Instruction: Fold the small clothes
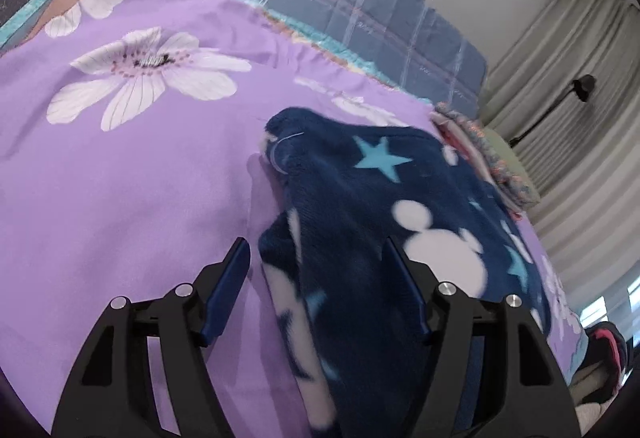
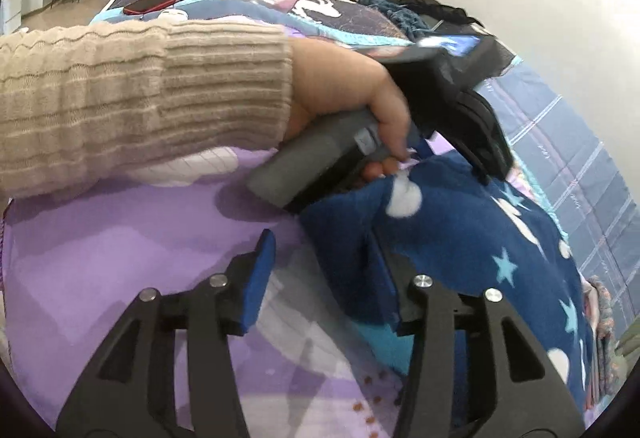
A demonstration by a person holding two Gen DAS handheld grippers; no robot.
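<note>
A: Both grippers stand open over the bed. The left gripper [image 1: 316, 278] has the fleece garment [image 1: 360, 222] lying partly between its fingers, nothing pinched. The right gripper [image 2: 324, 274] is parted too, one finger against the fleece edge, the other over the purple sheet [image 2: 100, 250].

B: So where is the garment exactly?

A: Spread on the purple flowered sheet, roughly folded lengthwise, its right edge near a small stack of knitted things [image 1: 492, 157]. The person's left hand [image 2: 352, 93], in a ribbed beige sleeve [image 2: 140, 93], holds its gripper right over the far end.

B: What might go wrong?

A: I'd say the fold could spring open. The fleece looks thick, plush and springy, navy with pale blue stars and white blobs, so a loose layer may slide back. The sheet is thin and smooth; a closing gripper could catch it along with the fleece and drag it into wrinkles.

B: Anything else?

A: The two grippers are close together, so they could bump. The edges are soft and rounded, hard to line up squarely.
</note>
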